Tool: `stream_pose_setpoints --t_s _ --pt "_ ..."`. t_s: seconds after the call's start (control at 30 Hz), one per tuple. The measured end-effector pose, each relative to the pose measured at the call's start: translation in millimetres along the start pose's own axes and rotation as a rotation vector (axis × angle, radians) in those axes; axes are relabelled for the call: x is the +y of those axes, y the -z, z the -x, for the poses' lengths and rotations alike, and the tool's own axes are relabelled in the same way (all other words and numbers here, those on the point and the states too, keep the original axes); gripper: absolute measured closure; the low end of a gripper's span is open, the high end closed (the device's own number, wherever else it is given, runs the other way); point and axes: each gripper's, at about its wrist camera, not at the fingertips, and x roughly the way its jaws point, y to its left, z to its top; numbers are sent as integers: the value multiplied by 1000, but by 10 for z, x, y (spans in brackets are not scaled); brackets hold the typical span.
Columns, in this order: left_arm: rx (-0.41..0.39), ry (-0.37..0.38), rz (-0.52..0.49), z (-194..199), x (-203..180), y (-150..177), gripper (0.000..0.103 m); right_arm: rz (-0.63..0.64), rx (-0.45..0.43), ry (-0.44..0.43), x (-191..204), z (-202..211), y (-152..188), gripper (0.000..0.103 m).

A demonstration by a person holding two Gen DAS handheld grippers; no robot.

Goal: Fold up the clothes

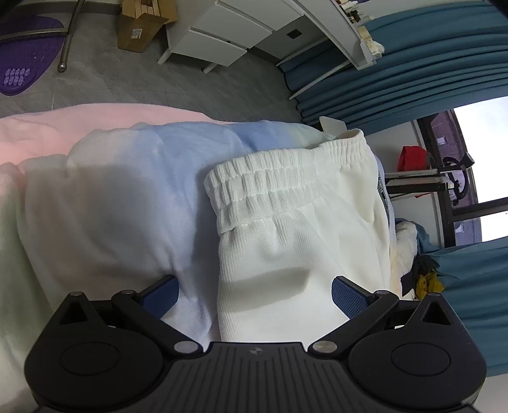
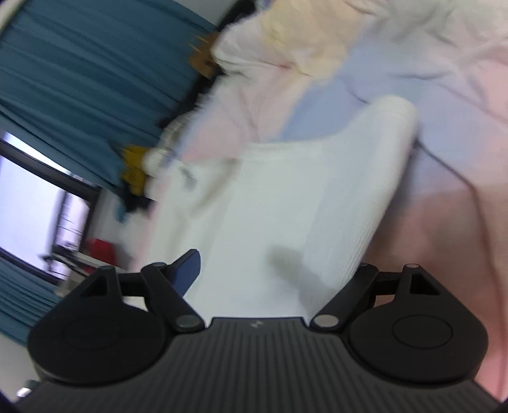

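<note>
**Both grippers spread wide over white sweatpants on the bed**

The left gripper (image 1: pixel 254 297) has its blue-padded fingers (image 1: pixel 347 298) wide apart, one on each side of the white sweatpants (image 1: pixel 295 241). The fabric runs between them, but neither pad is pinching it. One pad sits over the blanket (image 1: pixel 127 197), the other right at the pants' far edge.

The right gripper (image 2: pixel 273 273) looks spread too. Only one blue pad (image 2: pixel 187 270) shows clearly; the other side is hidden behind white cloth, and the whole view is motion-blurred. The white sweatpants (image 2: pixel 285 203) lie between its fingers as well, with nothing clamped.

The pants lie on a bed covered by a soft pastel blanket, pink, blue and white in patches. In the left wrist view the ribbed elastic waistband (image 1: pixel 270 187) points away from the gripper, and a dark printed stripe (image 1: pixel 382 193) runs down the pants' side.

Beyond the bed there are teal curtains (image 1: pixel 428 63), a window (image 1: pixel 485 165), a white drawer unit (image 1: pixel 222 35), a cardboard box (image 1: pixel 139 28) and a purple mat (image 1: pixel 25 54) on the grey floor.
</note>
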Motion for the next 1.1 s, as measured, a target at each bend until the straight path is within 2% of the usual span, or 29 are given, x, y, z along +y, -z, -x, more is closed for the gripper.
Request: stream_pose_setpoints --t_s 0.03,0.07,0.1,0.23,0.3,0.37,0.47,0.5,0.63,0.8,1.0,1.1 --pt "2 4 1 -5 -3 1 0 -13 21 19 -49 -37 2 22" --pt "5 9 1 -10 -6 3 0 -8 47 27 -77 -76 10 29" --pt "7 13 2 -14 -9 4 0 24 62 25 -57 -93 24 30" --pt "12 32 7 -31 -15 11 0 131 39 -63 121 33 112 30" --pt "11 44 15 -36 -11 13 0 136 22 -87 160 81 117 30" --pt "10 61 26 -42 -1 6 0 133 25 -69 144 81 100 30" --pt "18 84 39 -60 7 -5 1 57 32 -49 12 78 55 32" --pt "20 89 42 -62 10 -4 1 25 28 -43 -45 73 35 36" --pt "26 132 57 -92 23 -15 2 -86 19 -48 -221 77 -13 67" --pt "31 175 80 -150 55 -33 4 -168 1 -95 -275 134 -25 81" --pt "42 271 67 -209 21 -33 28 -93 -39 -70 -146 143 -25 94" --pt "31 305 37 -240 -25 -39 48 -50 -63 -58 -81 131 -29 95"
